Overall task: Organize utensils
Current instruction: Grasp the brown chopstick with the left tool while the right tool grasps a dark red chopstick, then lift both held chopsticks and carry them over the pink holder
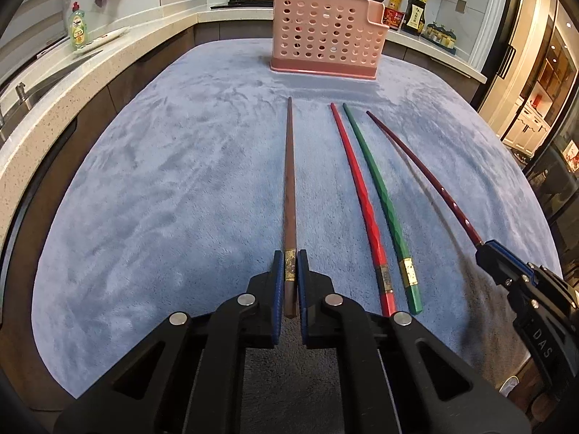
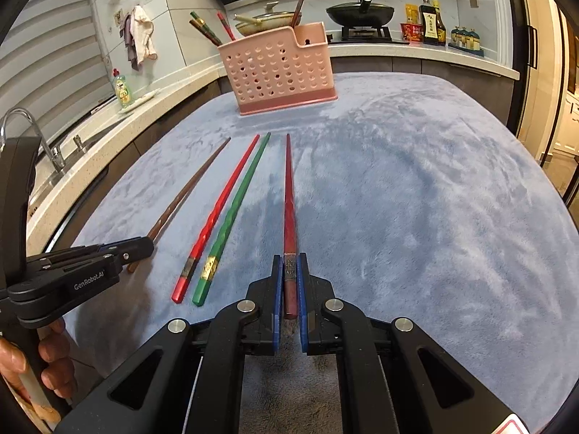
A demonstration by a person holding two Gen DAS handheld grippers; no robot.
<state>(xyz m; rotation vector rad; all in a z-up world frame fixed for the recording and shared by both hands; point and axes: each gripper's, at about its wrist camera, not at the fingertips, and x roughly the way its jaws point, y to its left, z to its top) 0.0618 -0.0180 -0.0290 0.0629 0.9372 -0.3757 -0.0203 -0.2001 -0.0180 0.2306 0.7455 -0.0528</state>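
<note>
blue cloth (image 1: pixel 163 181): covers the table, all four loose chopsticks lie on it, tips toward the rack
rack (image 1: pixel 325 41): pink, perforated, upright at far end of cloth; a few chopsticks stand in it, tops cut off by the frame edge in left view, clearer in right view
left gripper (image 1: pixel 288 266): jaws clenched on the brown stick (image 1: pixel 289 181) at its gold band, near the butt end; butt sits between the pads
right gripper (image 2: pixel 290 269): jaws clenched on the maroon stick (image 2: pixel 289 199) at its banded end; band text too small to read
lift: cannot tell if either held stick is off the cloth
red stick (image 1: pixel 356 195): free on cloth, between the held pair
green stick (image 1: pixel 380 195): free, just beside red, roughly parallel; cannot tell if touching
cross view: right gripper in left cam hides the maroon butt; left gripper in right cam hides part of brown's butt end
hand (image 2: pixel 39 361): partly cut off at the lower left of right cam, on the left gripper handle
counter (image 1: pixel 108 61): soap bottle, pans, sauce bottles behind, labels unreadable
</note>
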